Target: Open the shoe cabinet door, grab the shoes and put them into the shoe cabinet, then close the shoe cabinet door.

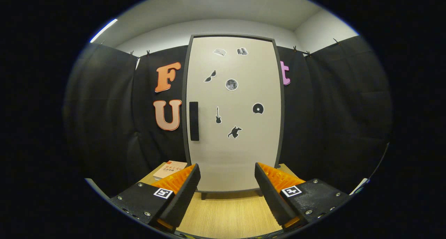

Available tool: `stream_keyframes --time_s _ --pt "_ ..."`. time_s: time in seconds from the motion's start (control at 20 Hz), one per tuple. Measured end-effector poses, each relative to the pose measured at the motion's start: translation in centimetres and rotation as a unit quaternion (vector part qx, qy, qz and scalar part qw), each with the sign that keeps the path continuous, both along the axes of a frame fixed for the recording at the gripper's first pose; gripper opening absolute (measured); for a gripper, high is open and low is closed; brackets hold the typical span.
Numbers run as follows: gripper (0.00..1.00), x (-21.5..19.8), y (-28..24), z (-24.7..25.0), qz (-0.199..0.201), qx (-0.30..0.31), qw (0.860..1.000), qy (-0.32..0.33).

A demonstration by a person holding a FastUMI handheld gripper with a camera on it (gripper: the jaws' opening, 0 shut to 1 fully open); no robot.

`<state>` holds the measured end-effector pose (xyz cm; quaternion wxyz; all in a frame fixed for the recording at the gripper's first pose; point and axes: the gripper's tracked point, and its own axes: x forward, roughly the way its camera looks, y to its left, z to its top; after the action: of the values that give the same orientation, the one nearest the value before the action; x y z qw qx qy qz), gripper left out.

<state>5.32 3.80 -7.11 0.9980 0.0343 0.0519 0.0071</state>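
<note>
Gripper spread wide, holding nothing, over the bench. Cabinet ahead, door closed, handle on its left edge.

Tongs spread apart, empty, shoe cabinet door closed beyond

The shoe cabinet is standing upright on short dark feet on a light wooden surface, straight beyond the fingers and facing them. Its door is sitting shut, a tall pale beige panel inside a dark grey frame. A black vertical bar handle is running along the door's left side at about mid height. Small dark stickers are dotting the panel: sunglasses, a moon, a guitar, a disc, an animal figure.
</note>
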Motion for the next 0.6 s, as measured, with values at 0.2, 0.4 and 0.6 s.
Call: stream_keyframes --time_s 0.2,0.4,0.6 --pt "0.97 -2.9 -0.9 0.7 -0.006 -0.004 1.0 0.004" --pt "0.98 -4.8 -1.5 1.2 -0.009 -0.008 1.0 0.007" --pt "0.97 -6.1 -1.5 1.5 -0.009 -0.016 1.0 0.005"
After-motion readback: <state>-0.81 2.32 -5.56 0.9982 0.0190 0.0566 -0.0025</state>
